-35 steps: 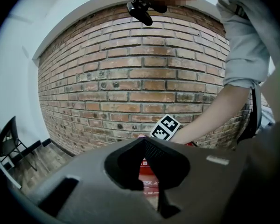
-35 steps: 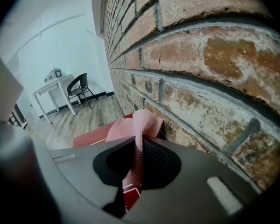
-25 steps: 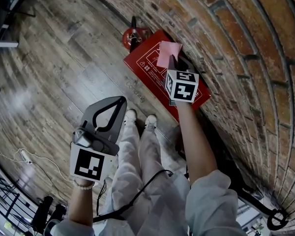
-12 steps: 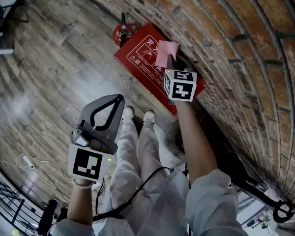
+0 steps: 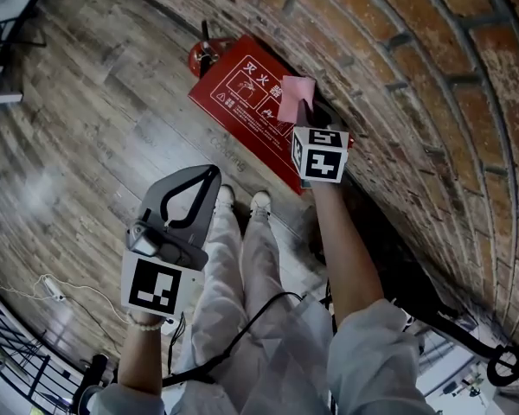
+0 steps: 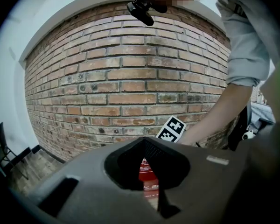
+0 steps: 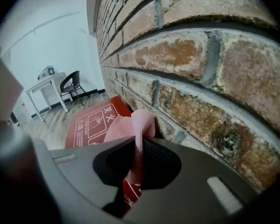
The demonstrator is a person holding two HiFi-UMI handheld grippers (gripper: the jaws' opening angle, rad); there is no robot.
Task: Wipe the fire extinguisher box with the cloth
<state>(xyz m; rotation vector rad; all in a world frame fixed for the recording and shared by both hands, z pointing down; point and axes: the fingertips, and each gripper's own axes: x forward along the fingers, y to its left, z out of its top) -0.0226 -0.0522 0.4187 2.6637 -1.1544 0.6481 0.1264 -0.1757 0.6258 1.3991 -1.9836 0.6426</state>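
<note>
The red fire extinguisher box lies flat on the wooden floor against the brick wall, its white printing facing up. My right gripper is shut on a pink cloth, which rests on the box's wall-side edge. The right gripper view shows the cloth pinched between the jaws and hanging over the box. My left gripper is held up over the person's legs, shut and with nothing in it. Through its jaws a strip of the box shows.
A red fire extinguisher lies at the box's far end. The brick wall runs along the right. The person's shoes stand just in front of the box. A chair and white table stand far off; cables lie lower left.
The right gripper and cloth have slid a little along the box's wall-side edge, away from the extinguisher end. The left gripper has hardly moved.
</note>
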